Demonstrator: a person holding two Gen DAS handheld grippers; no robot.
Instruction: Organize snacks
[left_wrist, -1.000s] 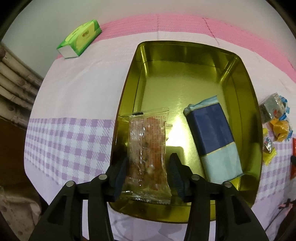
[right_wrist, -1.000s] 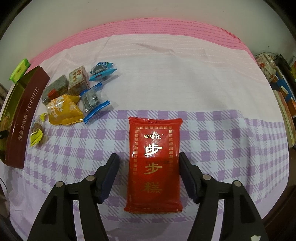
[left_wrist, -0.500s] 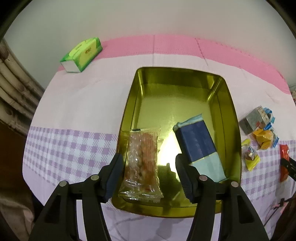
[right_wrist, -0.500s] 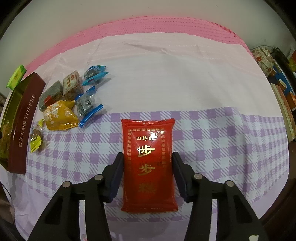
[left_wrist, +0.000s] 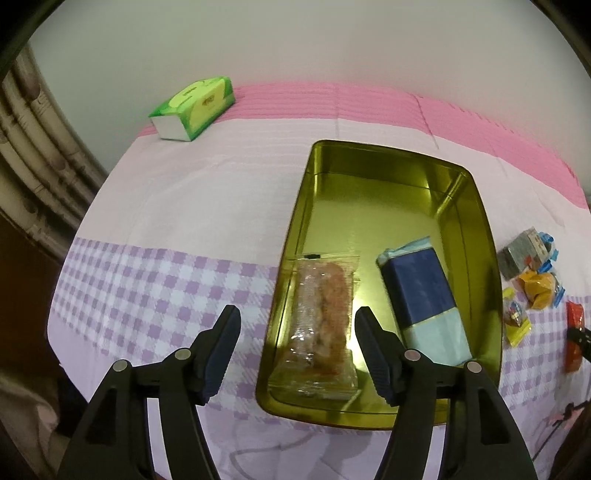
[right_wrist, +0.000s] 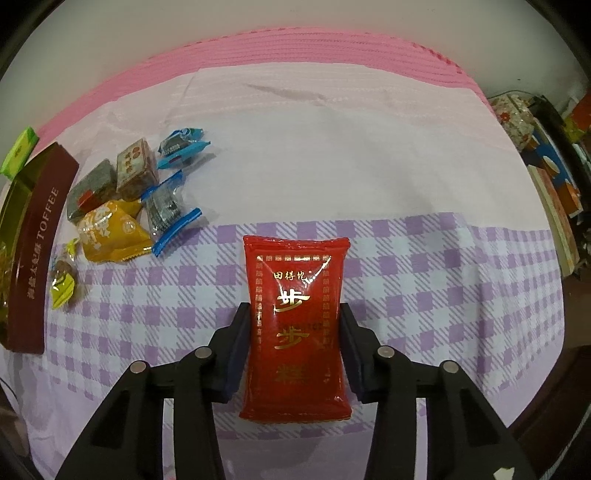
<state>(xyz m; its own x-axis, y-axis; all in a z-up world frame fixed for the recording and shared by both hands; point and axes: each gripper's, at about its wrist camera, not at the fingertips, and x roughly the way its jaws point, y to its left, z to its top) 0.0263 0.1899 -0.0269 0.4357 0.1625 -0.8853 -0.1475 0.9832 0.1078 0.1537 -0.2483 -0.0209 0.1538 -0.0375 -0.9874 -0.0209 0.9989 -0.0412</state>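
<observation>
A gold tin (left_wrist: 291, 236) holds a clear packet of orange snack (left_wrist: 325, 317) and a blue box (left_wrist: 424, 299). My left gripper (left_wrist: 297, 332) is open and empty, raised above the tin's near left part. My right gripper (right_wrist: 295, 339) is shut on a red snack packet (right_wrist: 295, 317) with gold characters, on the checked cloth. Several small wrapped snacks (right_wrist: 129, 199) lie to its left, beside the tin's brown "TOFFEE" wall (right_wrist: 33, 251). They also show in the left wrist view (left_wrist: 528, 273).
A green tissue pack (left_wrist: 195, 107) lies at the table's far left by the wall. Stacked boxes (right_wrist: 546, 177) stand beyond the table's right edge. The table's near edge lies just below both grippers.
My left gripper let go of the clear packet, opened wide and pulled back up from the tin. My right gripper closed in on the red packet until its jaws touched its sides.
</observation>
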